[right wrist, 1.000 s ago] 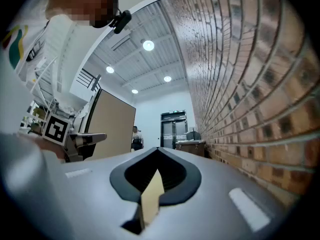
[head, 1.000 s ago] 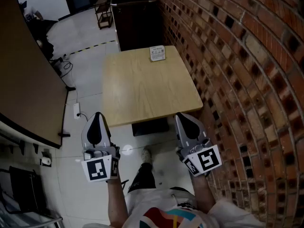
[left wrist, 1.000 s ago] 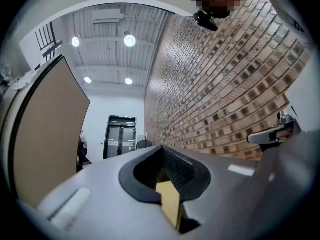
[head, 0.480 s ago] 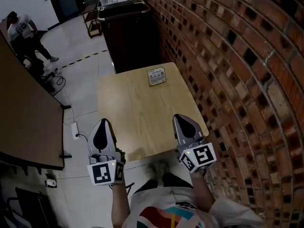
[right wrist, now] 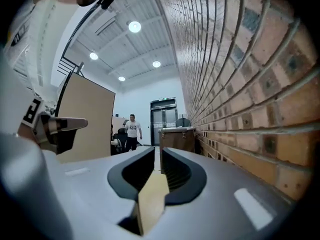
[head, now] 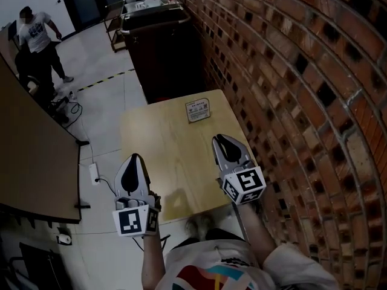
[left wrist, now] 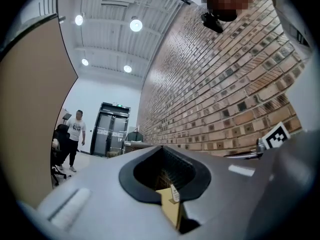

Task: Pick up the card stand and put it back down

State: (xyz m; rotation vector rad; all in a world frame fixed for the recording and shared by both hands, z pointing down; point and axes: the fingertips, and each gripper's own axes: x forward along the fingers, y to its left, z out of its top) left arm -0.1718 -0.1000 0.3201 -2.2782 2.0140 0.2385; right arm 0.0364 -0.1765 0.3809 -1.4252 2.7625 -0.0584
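Note:
The card stand (head: 198,110) is a small white card standing upright near the far edge of the light wooden table (head: 163,162), close to the brick wall. My left gripper (head: 133,157) is shut and empty, hanging off the table's near left corner. My right gripper (head: 219,138) is also shut and empty, over the table's near right part, well short of the stand. In the left gripper view the stand (left wrist: 173,194) shows small through the opening behind the closed tips (left wrist: 162,148). In the right gripper view only a strip of table (right wrist: 152,199) shows below the closed tips (right wrist: 157,148).
A brick wall (head: 290,101) runs along the table's right side. A dark cabinet (head: 160,41) stands just beyond the table. A brown partition (head: 30,150) is at the left, with a power strip (head: 94,173) on the floor. A person (head: 36,35) stands far back left.
Both grippers moved forward toward the table; the right one went from in front of the edge to over it. The stand has not moved. A person came into view at back left.

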